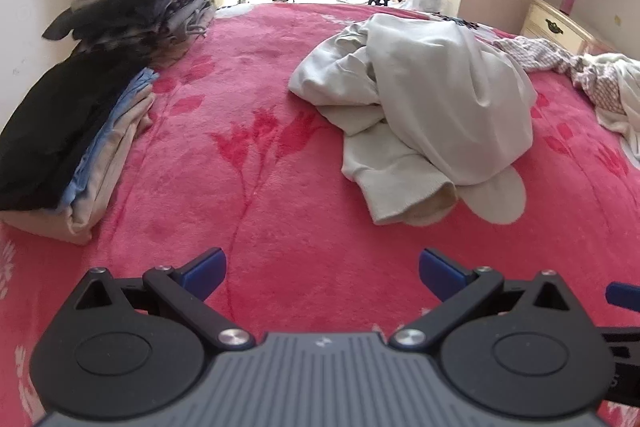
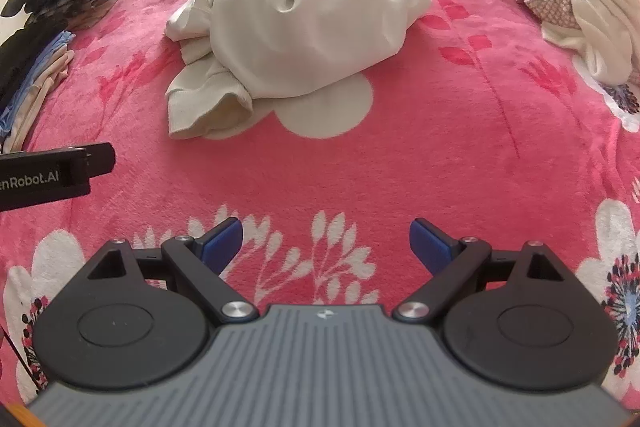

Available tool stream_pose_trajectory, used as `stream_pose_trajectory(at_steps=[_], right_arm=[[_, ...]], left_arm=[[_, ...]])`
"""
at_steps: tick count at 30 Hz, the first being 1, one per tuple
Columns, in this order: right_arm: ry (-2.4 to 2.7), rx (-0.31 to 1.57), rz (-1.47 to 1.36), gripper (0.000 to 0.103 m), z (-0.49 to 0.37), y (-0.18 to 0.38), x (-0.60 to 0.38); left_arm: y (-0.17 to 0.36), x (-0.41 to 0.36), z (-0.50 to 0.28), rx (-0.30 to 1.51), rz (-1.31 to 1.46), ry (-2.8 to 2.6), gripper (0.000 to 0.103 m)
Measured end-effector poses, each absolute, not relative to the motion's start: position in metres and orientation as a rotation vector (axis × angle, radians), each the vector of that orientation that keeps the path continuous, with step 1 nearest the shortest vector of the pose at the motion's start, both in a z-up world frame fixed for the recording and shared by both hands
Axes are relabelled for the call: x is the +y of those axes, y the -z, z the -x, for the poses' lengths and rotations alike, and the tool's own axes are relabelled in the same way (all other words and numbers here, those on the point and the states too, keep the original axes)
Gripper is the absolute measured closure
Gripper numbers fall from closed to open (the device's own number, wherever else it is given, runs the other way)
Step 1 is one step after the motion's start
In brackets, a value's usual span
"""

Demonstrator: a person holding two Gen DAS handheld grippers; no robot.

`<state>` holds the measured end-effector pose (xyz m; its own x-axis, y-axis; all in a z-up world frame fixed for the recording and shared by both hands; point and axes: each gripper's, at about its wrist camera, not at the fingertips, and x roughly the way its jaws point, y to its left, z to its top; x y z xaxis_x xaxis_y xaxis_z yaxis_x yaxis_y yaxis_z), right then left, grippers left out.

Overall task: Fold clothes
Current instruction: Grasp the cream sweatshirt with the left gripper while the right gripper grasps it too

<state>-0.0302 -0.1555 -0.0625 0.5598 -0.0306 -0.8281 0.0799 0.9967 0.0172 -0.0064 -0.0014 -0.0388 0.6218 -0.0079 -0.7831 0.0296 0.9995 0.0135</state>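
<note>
A crumpled cream sweatshirt (image 1: 432, 107) lies in a heap on the pink flowered blanket (image 1: 256, 131), ahead and to the right of my left gripper (image 1: 322, 269). In the right wrist view the sweatshirt (image 2: 296, 27) lies ahead, slightly left of my right gripper (image 2: 326, 241). Both grippers are open and empty, hovering over the near part of the bed, well short of the garment. A ribbed cuff (image 2: 200, 111) points toward me.
Folded clothes are stacked at the left: a black, blue and beige pile (image 1: 68, 143) and a taller grey pile (image 1: 140, 7) by the wall. More loose laundry (image 2: 560, 3) lies at the right. A nightstand (image 1: 556, 23) stands beyond. The left gripper's body (image 2: 52, 175) shows at the left.
</note>
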Motion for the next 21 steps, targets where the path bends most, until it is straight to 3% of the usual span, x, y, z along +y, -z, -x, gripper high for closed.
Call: stream_pose_trajectory(at_steps=[6,13,21], right_arm=[[0.025,0.903,-0.072,0.012,0.022,0.062,-0.169],[-0.039,0.673,0.021,0.012,0.005,0.049,-0.186],[-0.211,0.498,0.147,0.001,-0.068,0.031,-0.175]], left_arm=[[0.044,-0.008,-0.005,0.828,-0.098,0.043,0.0],[0.046,0.001,-0.041,0.724,-0.115,0.027,0.0],[0.046,0.012,-0.095,0.574,-0.144,-0.01,0.0]])
